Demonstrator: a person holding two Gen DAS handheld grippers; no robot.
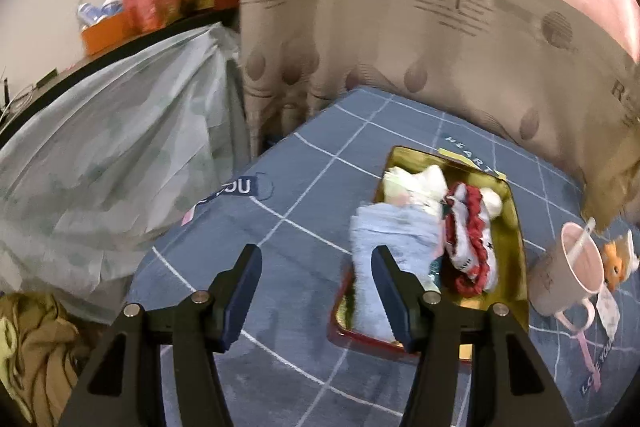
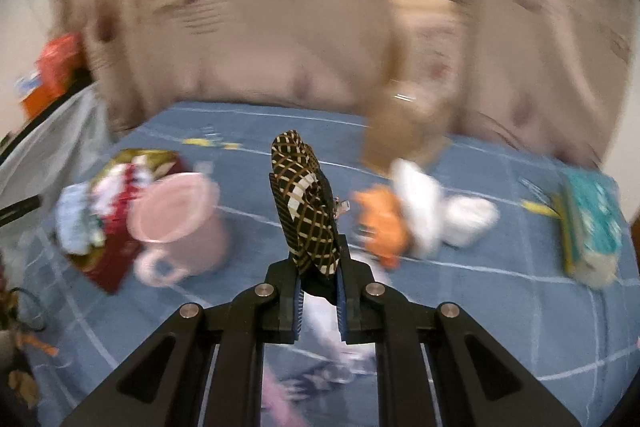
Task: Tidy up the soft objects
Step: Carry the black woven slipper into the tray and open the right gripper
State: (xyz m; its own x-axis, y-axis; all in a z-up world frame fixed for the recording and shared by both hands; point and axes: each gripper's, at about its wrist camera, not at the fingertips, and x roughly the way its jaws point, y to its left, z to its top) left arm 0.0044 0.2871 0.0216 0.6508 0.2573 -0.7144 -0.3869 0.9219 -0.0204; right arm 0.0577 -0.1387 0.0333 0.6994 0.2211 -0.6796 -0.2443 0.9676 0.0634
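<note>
The left gripper [image 1: 316, 291] stands open at the lower centre of the left wrist view, above the blue checked bedsheet [image 1: 304, 187], with nothing between its fingers. Right of it lies a tray [image 1: 514, 227] holding a light blue cloth [image 1: 394, 231], a red-and-white knit item [image 1: 472, 251] and a white soft item [image 1: 420, 181]. A pink mug [image 1: 572, 275] stands at the tray's right side.

The right gripper [image 2: 318, 303] is clamped on a black patterned cloth [image 2: 306, 203] standing upright at the centre of the right wrist view. An orange toy [image 2: 382, 223] and white soft items [image 2: 420, 203] lie blurred at centre right.
</note>
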